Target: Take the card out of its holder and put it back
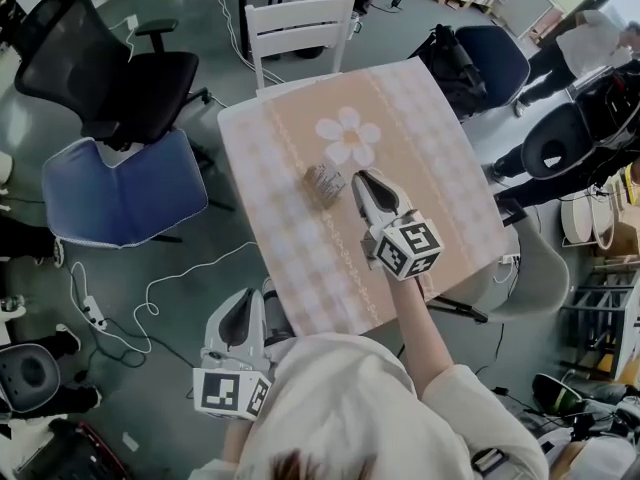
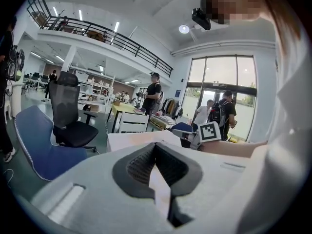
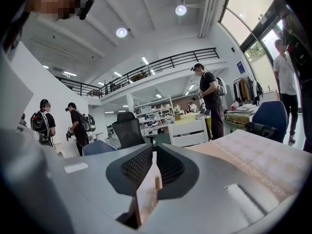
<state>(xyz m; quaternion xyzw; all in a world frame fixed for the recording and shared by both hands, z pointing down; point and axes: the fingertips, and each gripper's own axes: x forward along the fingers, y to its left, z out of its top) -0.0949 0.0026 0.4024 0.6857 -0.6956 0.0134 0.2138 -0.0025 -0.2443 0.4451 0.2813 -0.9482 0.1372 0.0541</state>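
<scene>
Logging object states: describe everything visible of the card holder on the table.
The card holder is a small greyish object standing on the tablecloth near the table's middle, next to the printed flower. The tips of the right gripper sit close beside it; contact is unclear. What it holds is too small to tell.

Light: bright ceiling lamps (image 3: 122, 32), window (image 2: 222, 82) glare | Head view: dim, flat | Edges: fisheye-warped, vignetted
</scene>
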